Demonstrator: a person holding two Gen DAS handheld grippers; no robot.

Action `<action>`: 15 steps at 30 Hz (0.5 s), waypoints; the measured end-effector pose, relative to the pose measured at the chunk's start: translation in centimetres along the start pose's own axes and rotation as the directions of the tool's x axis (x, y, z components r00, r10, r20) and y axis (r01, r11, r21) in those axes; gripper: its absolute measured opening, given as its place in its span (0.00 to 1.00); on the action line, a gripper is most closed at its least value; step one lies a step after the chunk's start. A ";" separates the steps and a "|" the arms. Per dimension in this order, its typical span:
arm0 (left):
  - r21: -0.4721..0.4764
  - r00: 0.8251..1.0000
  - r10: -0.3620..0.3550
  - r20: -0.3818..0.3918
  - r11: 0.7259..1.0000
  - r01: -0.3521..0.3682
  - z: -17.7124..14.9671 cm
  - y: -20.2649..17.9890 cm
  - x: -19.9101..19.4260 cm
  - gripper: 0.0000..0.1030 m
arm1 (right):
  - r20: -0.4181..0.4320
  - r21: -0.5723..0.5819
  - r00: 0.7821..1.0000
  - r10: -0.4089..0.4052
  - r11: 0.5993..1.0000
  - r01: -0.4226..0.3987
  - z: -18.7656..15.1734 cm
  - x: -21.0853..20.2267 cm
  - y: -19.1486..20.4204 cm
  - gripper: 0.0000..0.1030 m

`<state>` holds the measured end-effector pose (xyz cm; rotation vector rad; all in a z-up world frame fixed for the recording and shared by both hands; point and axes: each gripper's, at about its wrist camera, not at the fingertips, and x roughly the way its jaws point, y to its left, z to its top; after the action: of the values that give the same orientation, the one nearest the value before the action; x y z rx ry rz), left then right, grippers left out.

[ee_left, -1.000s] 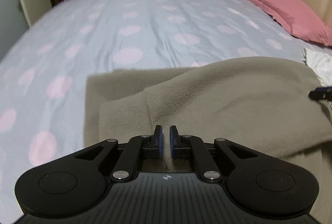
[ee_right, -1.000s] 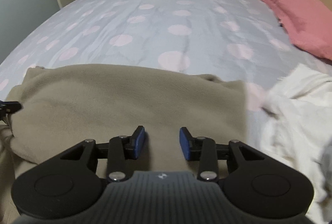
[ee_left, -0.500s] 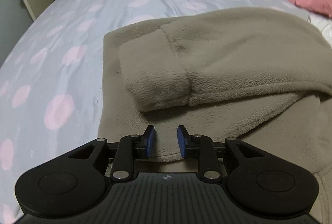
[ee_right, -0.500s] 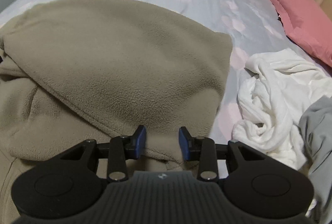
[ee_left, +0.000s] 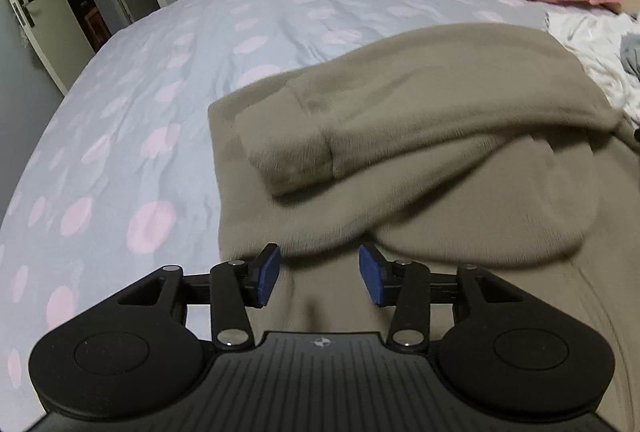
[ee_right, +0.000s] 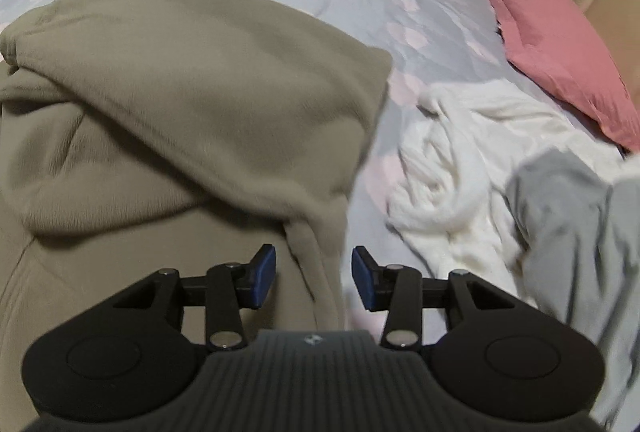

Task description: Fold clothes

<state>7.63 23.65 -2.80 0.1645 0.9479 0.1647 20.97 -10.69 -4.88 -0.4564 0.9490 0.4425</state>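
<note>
Your left hand-held gripper (ee_left: 319, 275) is spreading its jaws with nothing pinched, above the beige fleece garment (ee_left: 420, 136) on the bed (ee_left: 240, 32). Its folded-over part runs crosswise just ahead of both tools. Your right hand-held gripper (ee_right: 313, 277), also opening and empty, straddles the garment's right edge, nearer the white clothes (ee_right: 460, 160).

A taupe fleece garment (ee_left: 460, 120) lies on the spotted bedsheet, its upper part folded over the lower so a thick rounded fold runs across it, with a cuffed sleeve (ee_left: 288, 156) resting on top at the left. To its right, a crumpled white garment (ee_right: 460, 168) lies in a heap on the sheet, just beside the fleece. A grey garment (ee_right: 568, 216) overlaps the white one's right side.
</note>
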 end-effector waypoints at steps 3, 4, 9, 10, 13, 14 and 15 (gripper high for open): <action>0.015 1.000 0.006 -0.015 1.000 -0.006 -1.6 -0.1 -1.0 0.43 | -0.003 0.043 1.000 0.012 0.999 -0.012 -1.6 -1.2 -0.5 0.45; 0.023 1.000 0.004 -0.017 1.000 -0.004 -2.3 -0.2 -1.5 0.43 | 0.000 0.047 1.000 0.016 0.999 -0.016 -2.1 -1.7 -0.4 0.45; 0.145 0.999 -0.052 0.011 0.988 0.050 -5.6 -2.6 -4.7 0.43 | 0.035 -0.034 0.996 0.078 0.996 -0.077 -5.3 -4.6 1.7 0.47; 0.174 0.998 -0.067 0.019 0.983 0.063 -6.3 -3.3 -5.4 0.43 | 0.042 -0.060 0.994 0.099 0.994 -0.096 -6.1 -5.2 2.3 0.47; 0.243 0.993 -0.115 0.031 0.964 0.104 -8.5 -5.1 -7.1 0.43 | 0.044 -0.140 0.986 0.161 0.978 -0.154 -8.4 -6.8 4.1 0.47; 0.262 0.991 -0.130 0.029 0.958 0.118 -9.3 -5.7 -7.6 0.43 | 0.038 -0.168 0.983 0.182 0.970 -0.173 -9.2 -7.3 4.6 0.47; 0.281 0.989 -0.144 0.027 0.951 0.130 -10.1 -6.3 -8.1 0.43 | 0.027 -0.197 0.980 0.195 0.962 -0.186 -10.1 -7.8 5.2 0.47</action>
<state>-4.82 16.48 -3.53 0.3597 0.9292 -0.1022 7.45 -13.27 -4.22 -0.5311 0.9126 0.7225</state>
